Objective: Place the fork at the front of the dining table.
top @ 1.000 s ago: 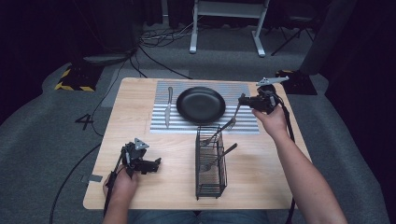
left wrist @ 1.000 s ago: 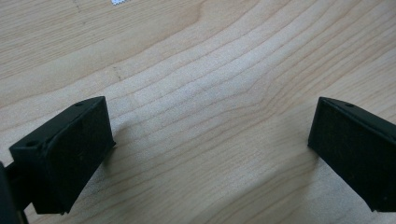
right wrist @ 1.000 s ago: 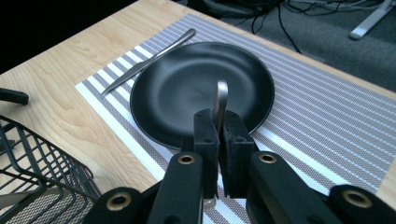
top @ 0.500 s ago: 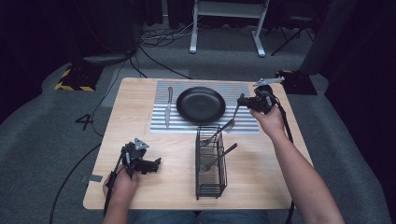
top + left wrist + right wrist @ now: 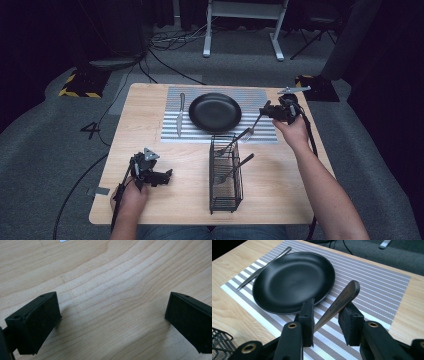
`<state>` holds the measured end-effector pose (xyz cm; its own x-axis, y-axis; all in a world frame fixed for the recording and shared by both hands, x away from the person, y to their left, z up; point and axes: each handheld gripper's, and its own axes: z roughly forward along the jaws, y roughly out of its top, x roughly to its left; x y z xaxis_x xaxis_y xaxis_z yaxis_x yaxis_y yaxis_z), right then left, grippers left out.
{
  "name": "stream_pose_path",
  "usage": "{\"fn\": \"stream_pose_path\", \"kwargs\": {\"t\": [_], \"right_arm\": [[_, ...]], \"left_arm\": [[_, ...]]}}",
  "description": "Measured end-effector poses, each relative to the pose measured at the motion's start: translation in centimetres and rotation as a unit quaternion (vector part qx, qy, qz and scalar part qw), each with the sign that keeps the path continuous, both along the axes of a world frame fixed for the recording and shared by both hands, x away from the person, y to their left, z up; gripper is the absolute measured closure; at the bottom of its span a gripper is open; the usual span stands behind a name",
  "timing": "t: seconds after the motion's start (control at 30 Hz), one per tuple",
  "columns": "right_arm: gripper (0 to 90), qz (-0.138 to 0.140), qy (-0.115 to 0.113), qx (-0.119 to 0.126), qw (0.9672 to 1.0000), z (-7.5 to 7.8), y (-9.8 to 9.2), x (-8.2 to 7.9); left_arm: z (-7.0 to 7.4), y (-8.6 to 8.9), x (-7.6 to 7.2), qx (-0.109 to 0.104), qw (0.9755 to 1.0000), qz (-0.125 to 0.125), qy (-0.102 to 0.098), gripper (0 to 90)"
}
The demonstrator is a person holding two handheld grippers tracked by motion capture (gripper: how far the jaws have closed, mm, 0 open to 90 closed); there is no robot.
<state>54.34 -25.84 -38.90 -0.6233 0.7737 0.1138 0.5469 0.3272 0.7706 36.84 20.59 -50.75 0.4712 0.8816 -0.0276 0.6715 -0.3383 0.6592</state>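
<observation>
Item count, high view:

- Table (image 5: 150, 125): one.
- Striped placemat (image 5: 260, 97): one.
- Black plate (image 5: 215, 112): one.
- Knife (image 5: 180, 114) on the placemat: one.
- Black wire basket (image 5: 225, 195): one.
- Utensils standing in the basket: two (image 5: 234, 142) (image 5: 239, 167); types cannot be told.
- Fork (image 5: 252, 127): one.
- Grippers: two, left gripper (image 5: 167, 174) and right gripper (image 5: 263, 109).

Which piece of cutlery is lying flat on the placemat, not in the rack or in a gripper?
The knife, flat on the striped placemat left of the black plate. One fork is held by the right gripper; the others stand in the wire rack.
</observation>
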Motion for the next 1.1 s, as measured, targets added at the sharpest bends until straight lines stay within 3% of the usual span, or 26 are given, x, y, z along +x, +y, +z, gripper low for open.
{"fn": "stream_pose_path", "kwargs": {"t": [0.2, 0.4, 0.97, 1.1], "right_arm": [[65.3, -0.019, 0.021, 0.003, 0.9996, -0.6, -1.4, 0.4], [65.2, -0.023, 0.017, -0.003, 0.9996, -1.1, -2.0, 0.3], [64.8, -0.059, 0.060, -0.004, 0.9964, -3.7, -4.2, 1.1], [64.6, -0.062, 0.057, 0.006, 0.9964, -4.3, -4.5, 1.0]], "left_arm": [[0.0, 0.0, 0.0, -0.001, 1.0000, 0.001, 0.000, 0.0], [0.0, 0.0, 0.0, 0.000, 1.0000, 0.000, 0.000, 0.0], [0.0, 0.0, 0.0, -0.001, 1.0000, 0.001, 0.000, 0.0], [0.0, 0.0, 0.0, 0.000, 1.0000, 0.000, 0.000, 0.0]]}}
